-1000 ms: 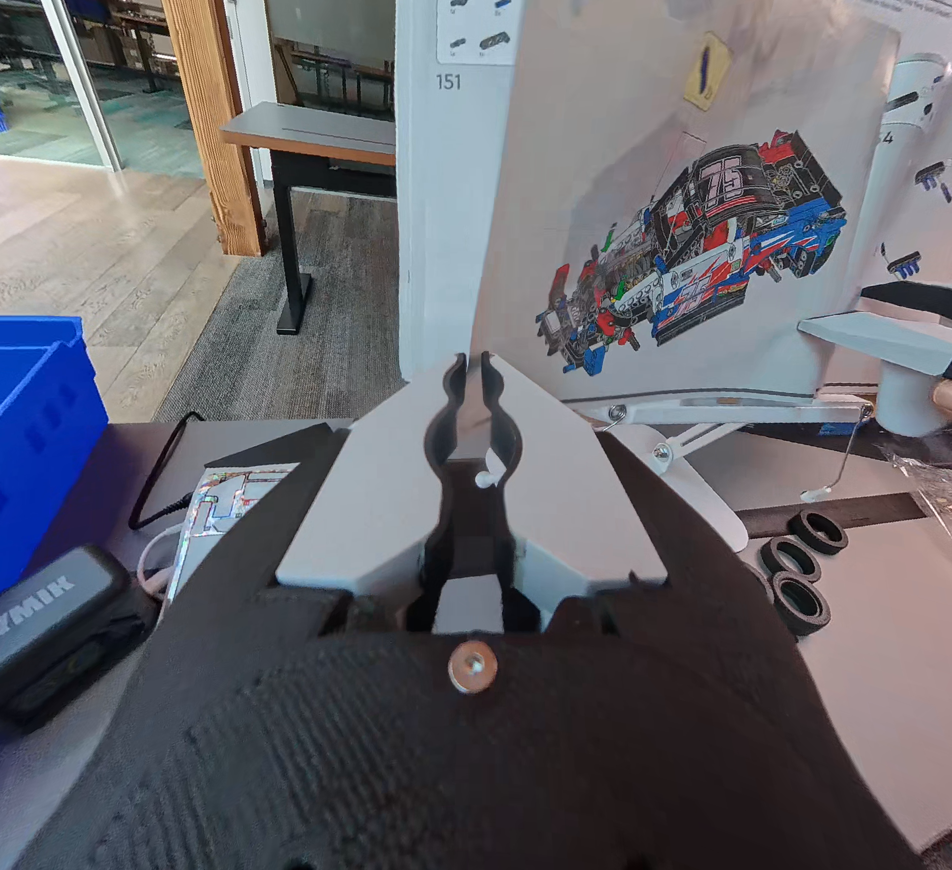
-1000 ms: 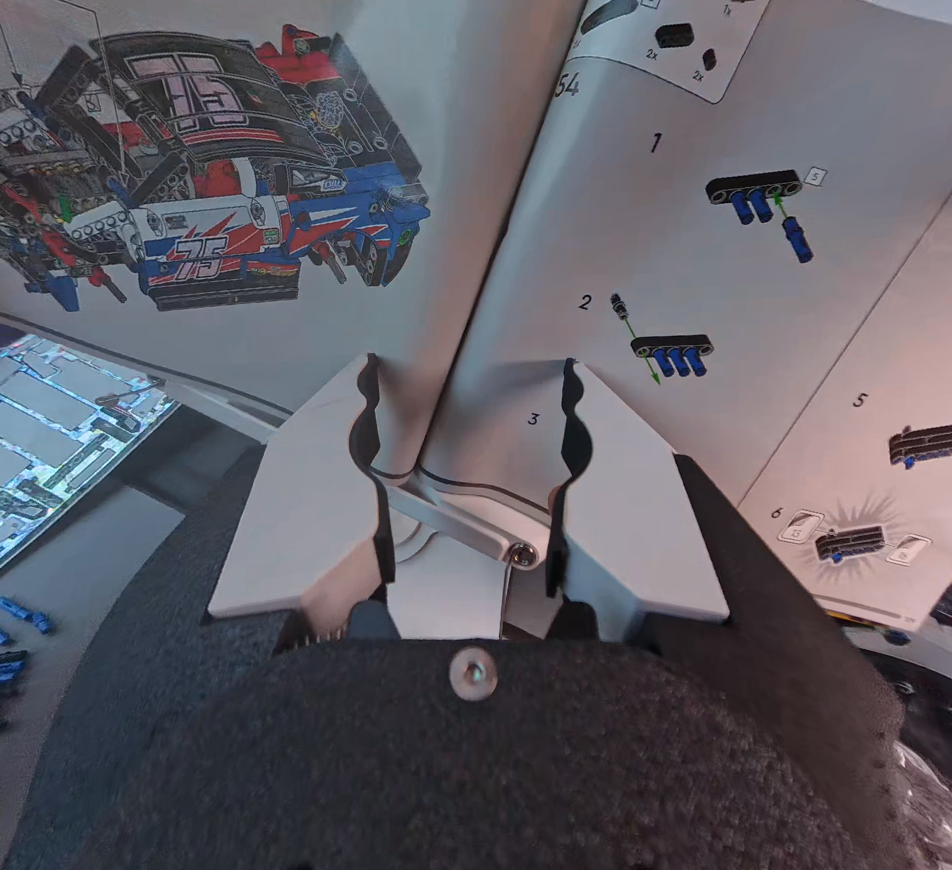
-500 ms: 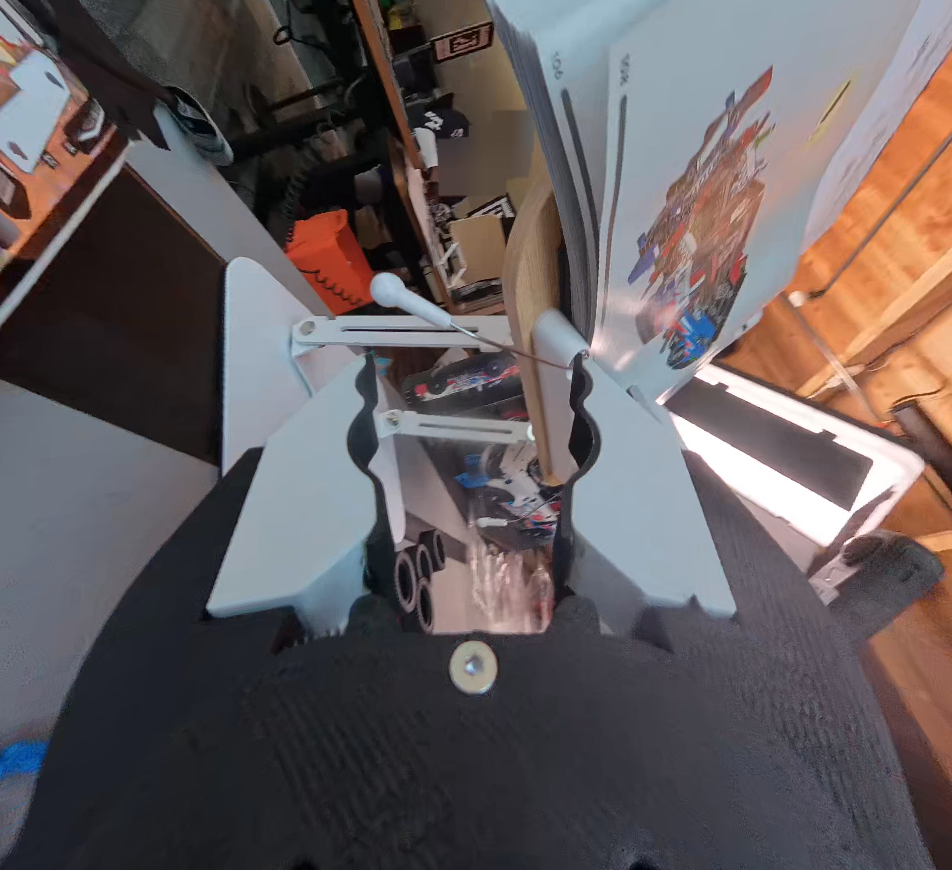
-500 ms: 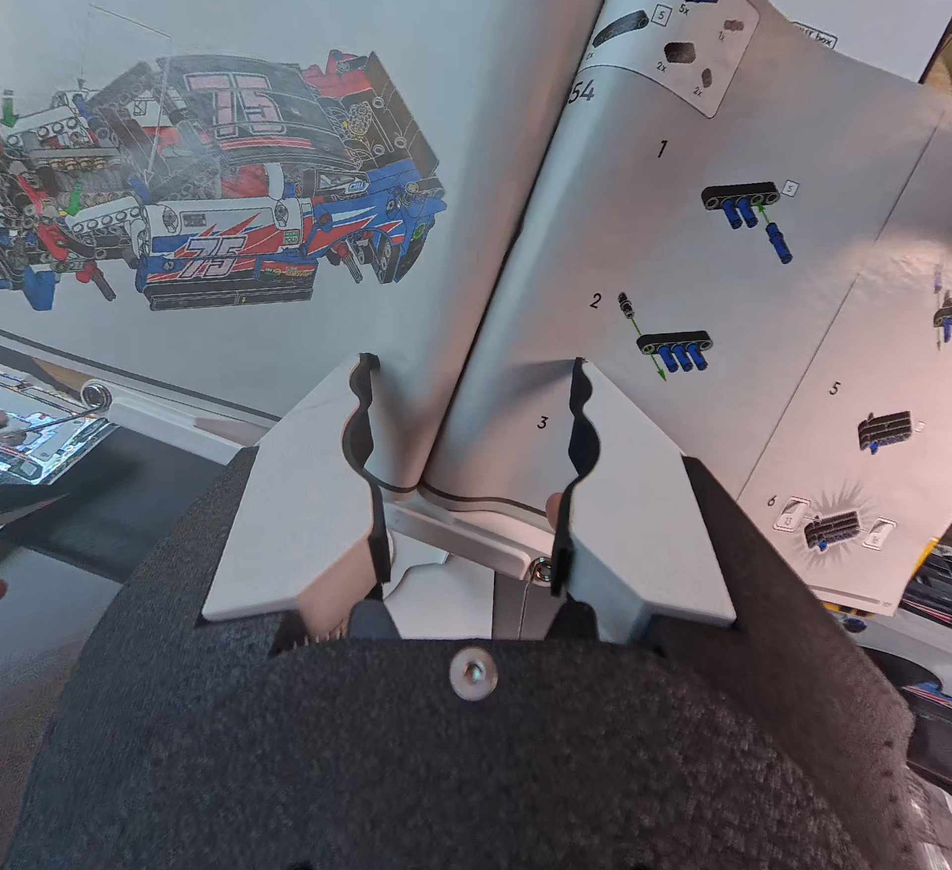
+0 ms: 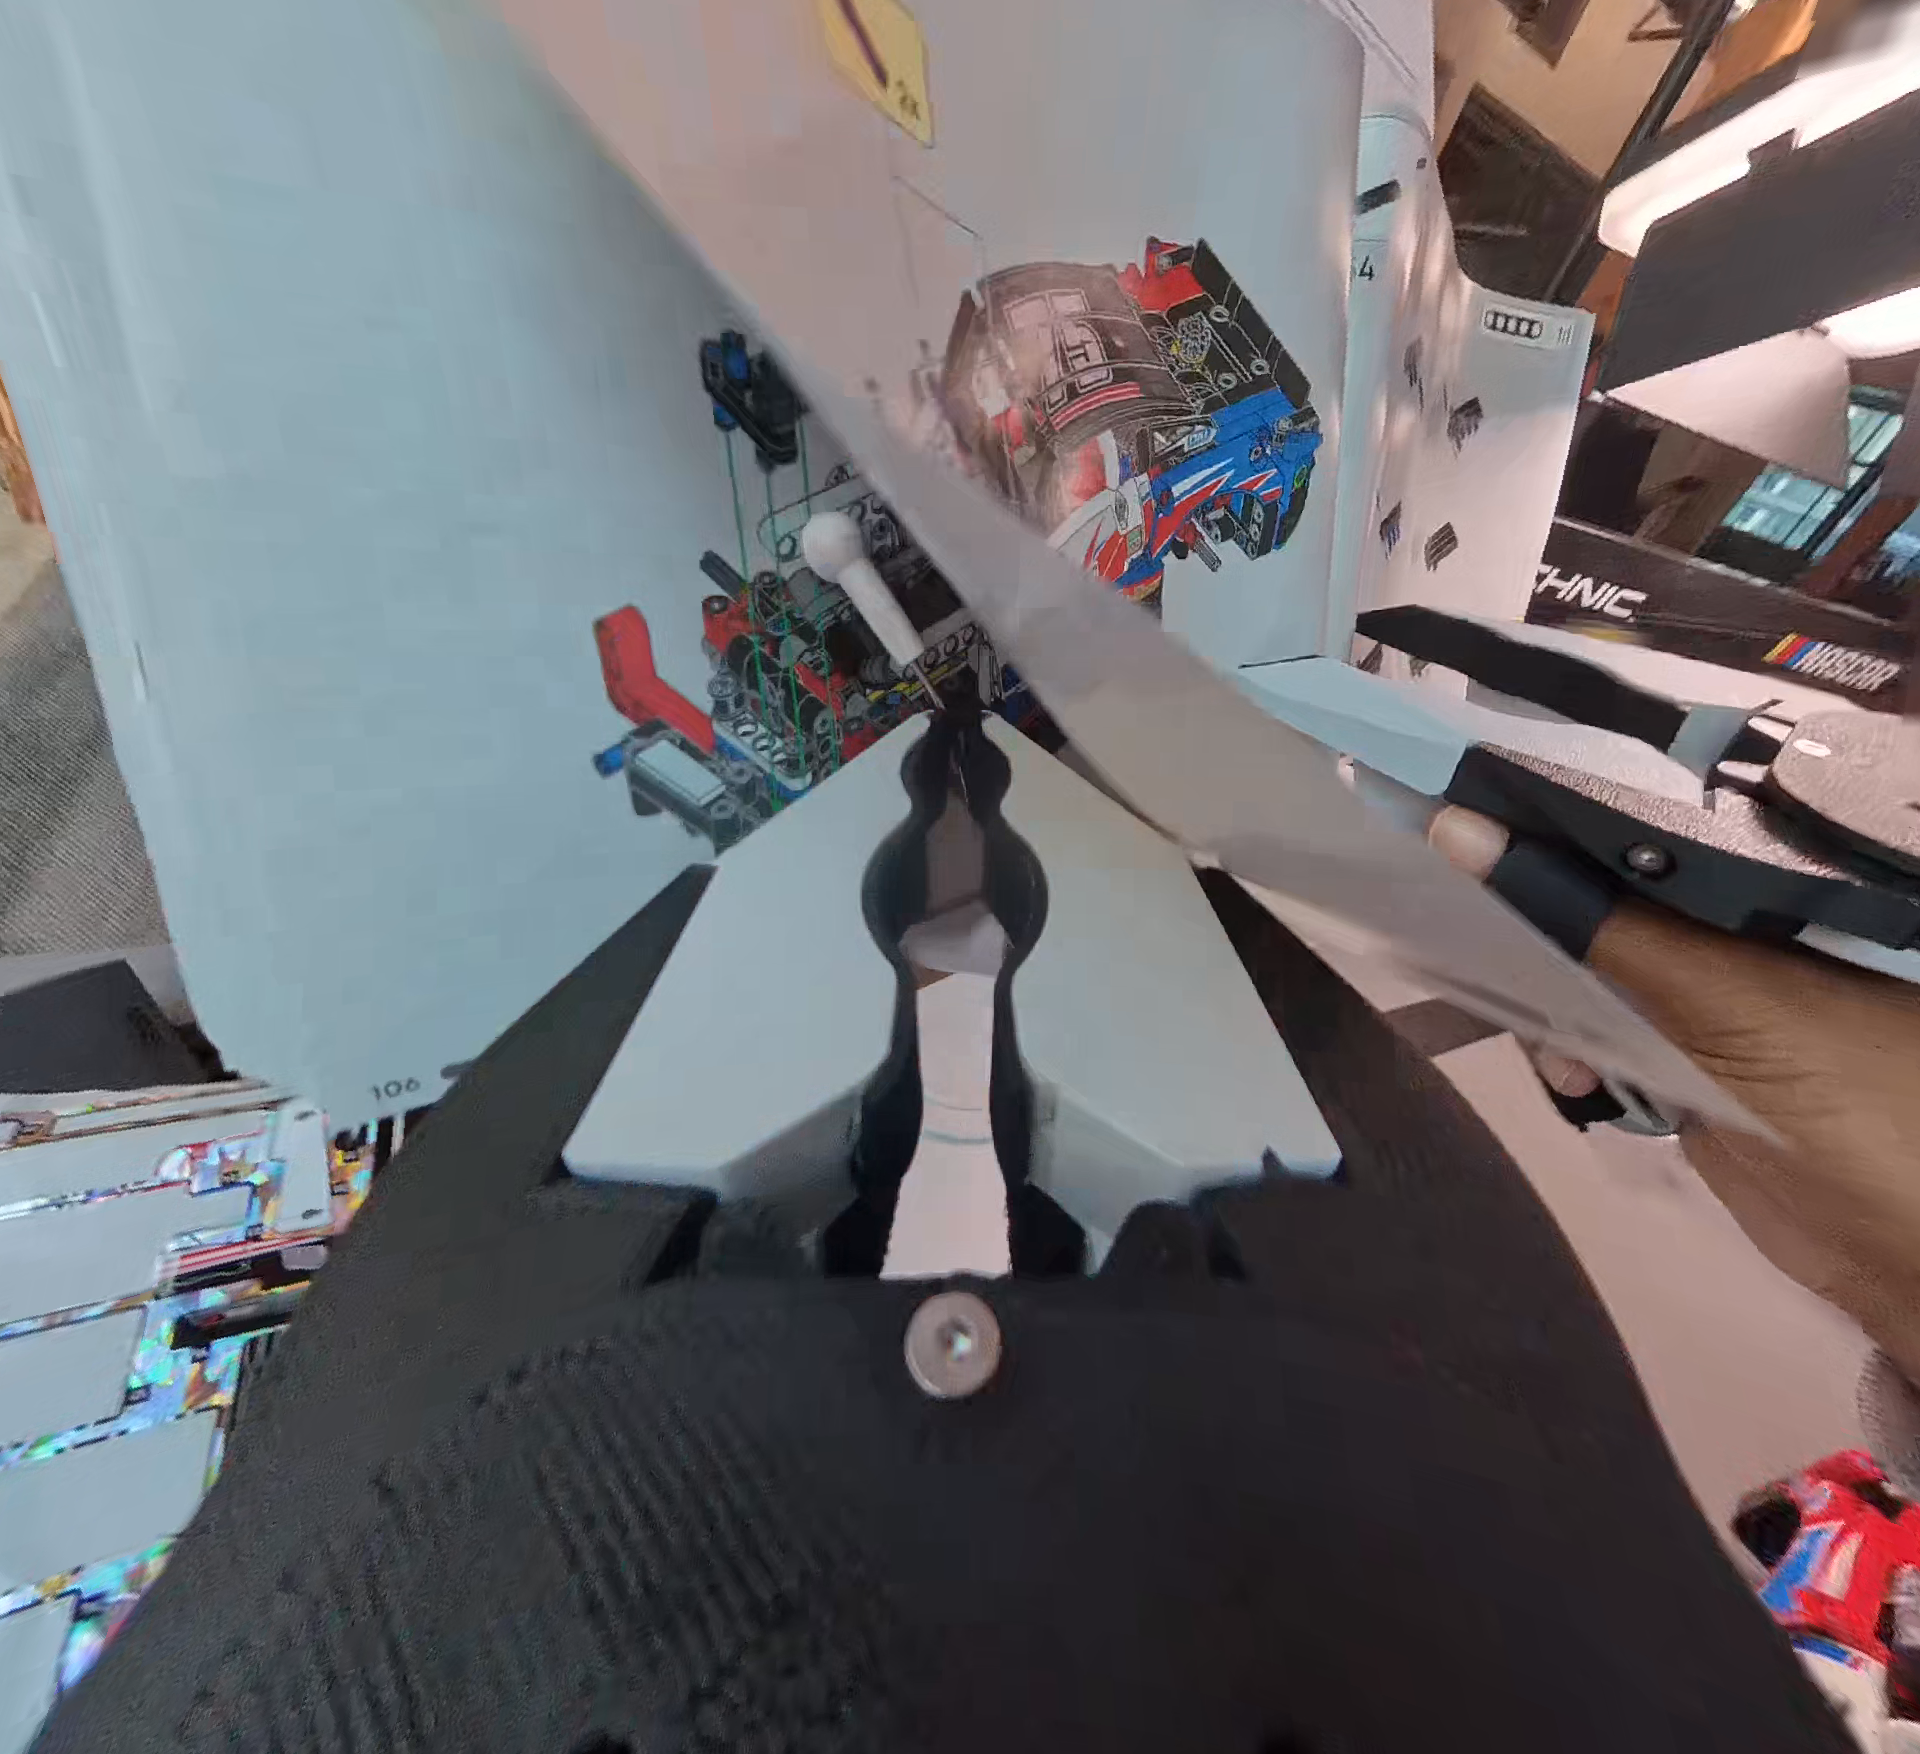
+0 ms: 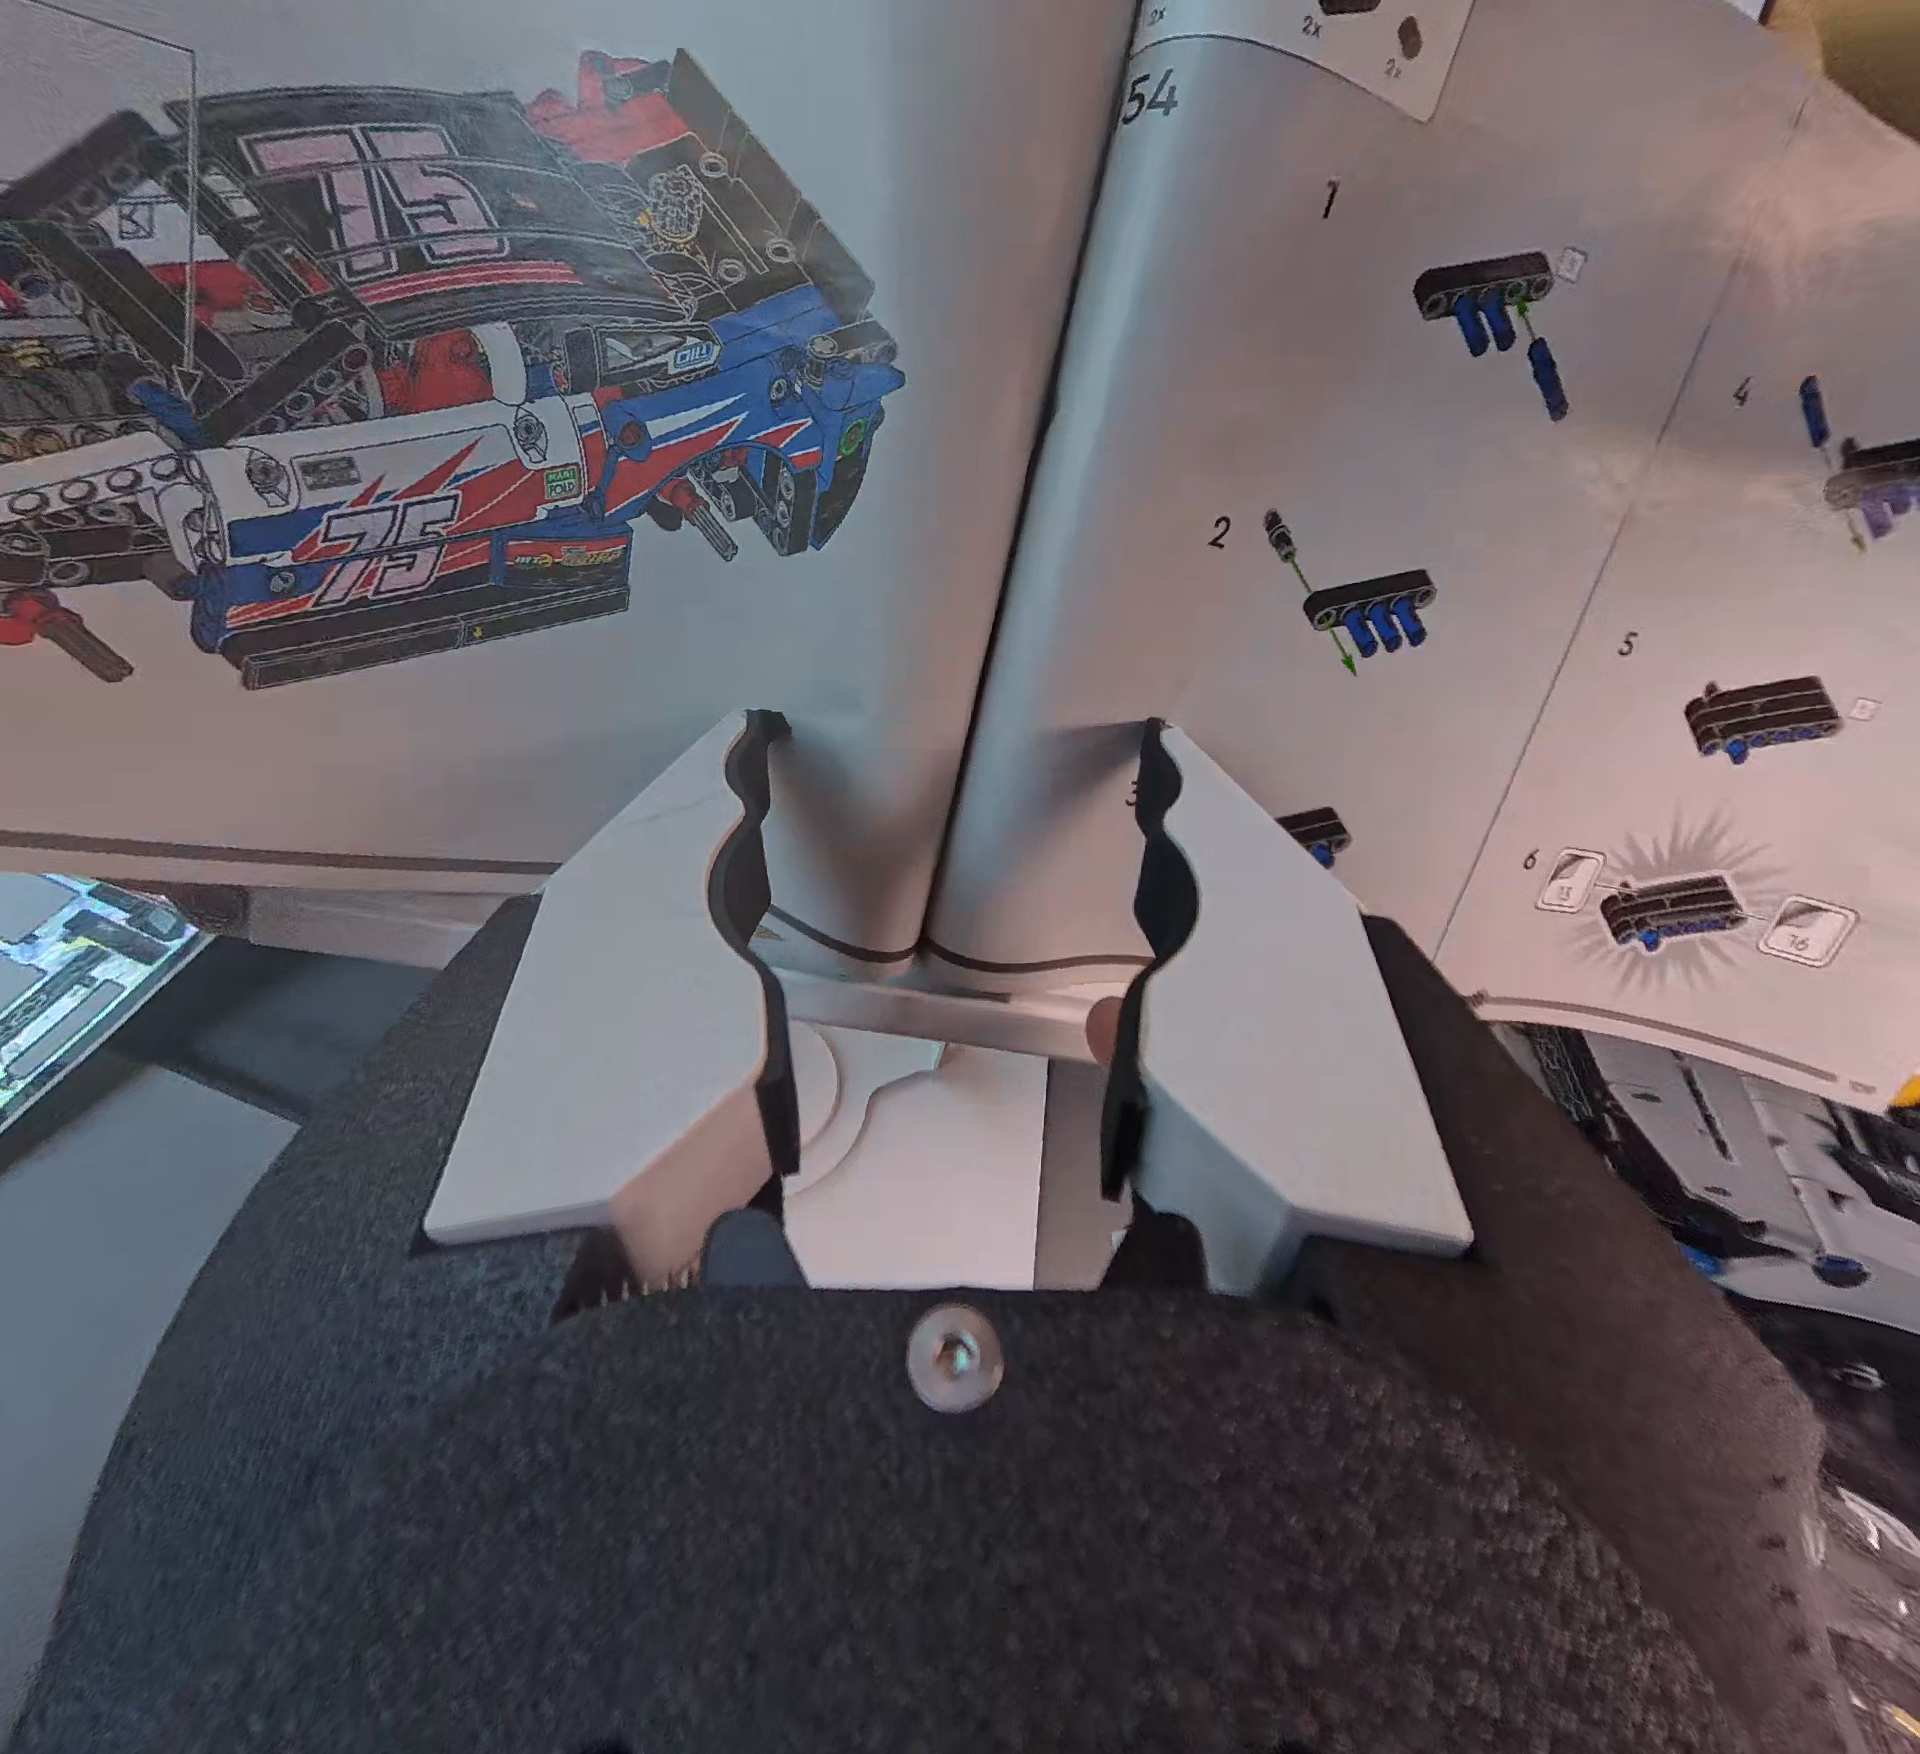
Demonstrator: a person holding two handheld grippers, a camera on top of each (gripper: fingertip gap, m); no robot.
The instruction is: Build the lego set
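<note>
The instruction booklet (image 5: 364, 457) stands open on a white stand, and a blurred loose page (image 5: 1195, 717) crosses it diagonally. My left gripper (image 5: 956, 725) is shut, its tips pinching the thin wire of the stand's page holder below its white knob (image 5: 836, 551). My right gripper (image 6: 956, 725) is open and empty. Its fingers straddle the booklet's spine (image 6: 997, 561) just above the stand's ledge (image 6: 935, 1008). It also shows in the left wrist view (image 5: 1382, 748), held by a hand (image 5: 1766, 1081) to the right of the page.
A shiny sticker sheet (image 5: 104, 1289) lies at the left and also shows in the right wrist view (image 6: 73, 987). A red and blue car piece (image 5: 1839, 1559) lies at the lower right. The black set box (image 5: 1714, 624) stands behind the right gripper.
My left gripper was open half a second ago and is now shut at the page-holder wire, facing the booklet again. A page has swung across. My right gripper stays open at the spine.
</note>
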